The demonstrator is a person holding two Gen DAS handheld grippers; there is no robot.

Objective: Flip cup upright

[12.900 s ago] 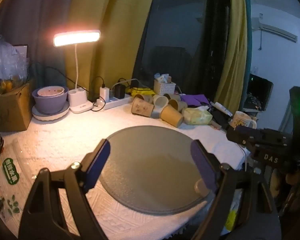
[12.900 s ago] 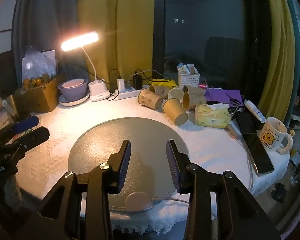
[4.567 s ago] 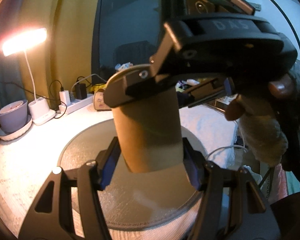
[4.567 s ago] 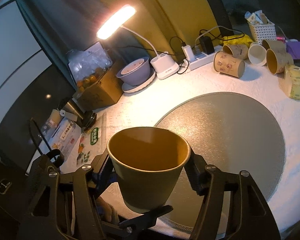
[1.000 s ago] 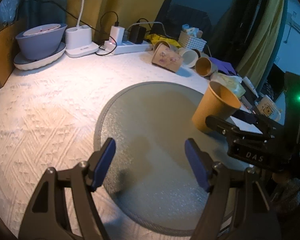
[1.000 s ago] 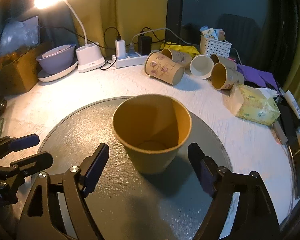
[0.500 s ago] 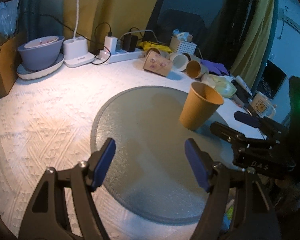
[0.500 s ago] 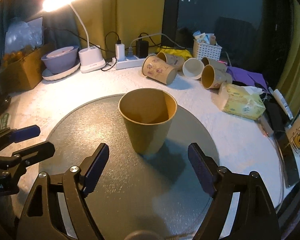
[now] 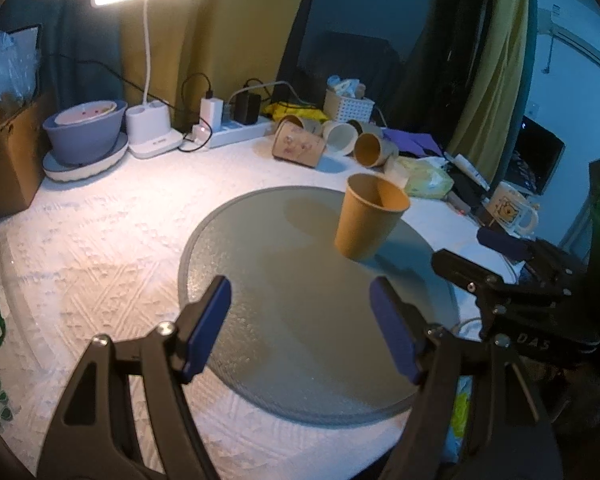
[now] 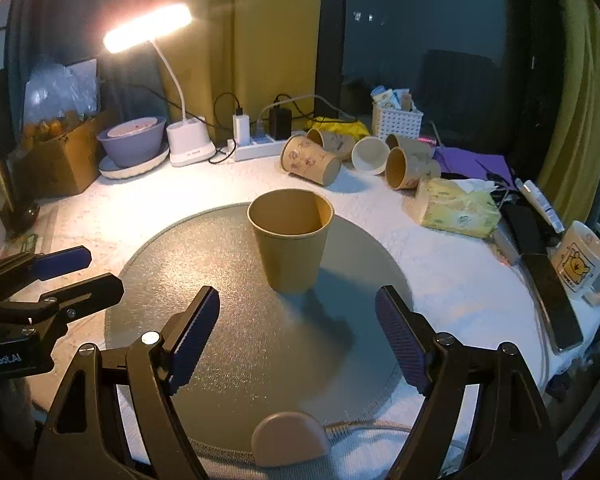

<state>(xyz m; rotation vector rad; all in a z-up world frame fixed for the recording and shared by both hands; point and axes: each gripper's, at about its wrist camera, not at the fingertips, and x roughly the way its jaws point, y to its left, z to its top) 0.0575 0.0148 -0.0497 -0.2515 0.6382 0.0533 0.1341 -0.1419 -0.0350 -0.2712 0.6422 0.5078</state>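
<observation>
A plain brown paper cup (image 10: 290,242) stands upright, mouth up, on the round grey mat (image 10: 228,320); it also shows in the left wrist view (image 9: 368,216) on the mat (image 9: 292,312). My right gripper (image 10: 298,336) is open and empty, a short way in front of the cup. My left gripper (image 9: 300,330) is open and empty, over the mat's near part, left of the cup. The right gripper shows at the right of the left wrist view (image 9: 500,256); the left gripper shows at the left of the right wrist view (image 10: 64,272).
Several paper cups (image 10: 312,160) lie on their sides at the back by a power strip (image 10: 260,146). A lit desk lamp (image 10: 148,34), purple bowl (image 10: 132,140), cardboard box (image 10: 56,156), tissue pack (image 10: 456,208), phone (image 10: 552,300) and mug (image 10: 584,266) ring the mat.
Both grippers have drawn back from the cup, which now looks smaller and farther off. The cup stays upright on the mat. Both stay open.
</observation>
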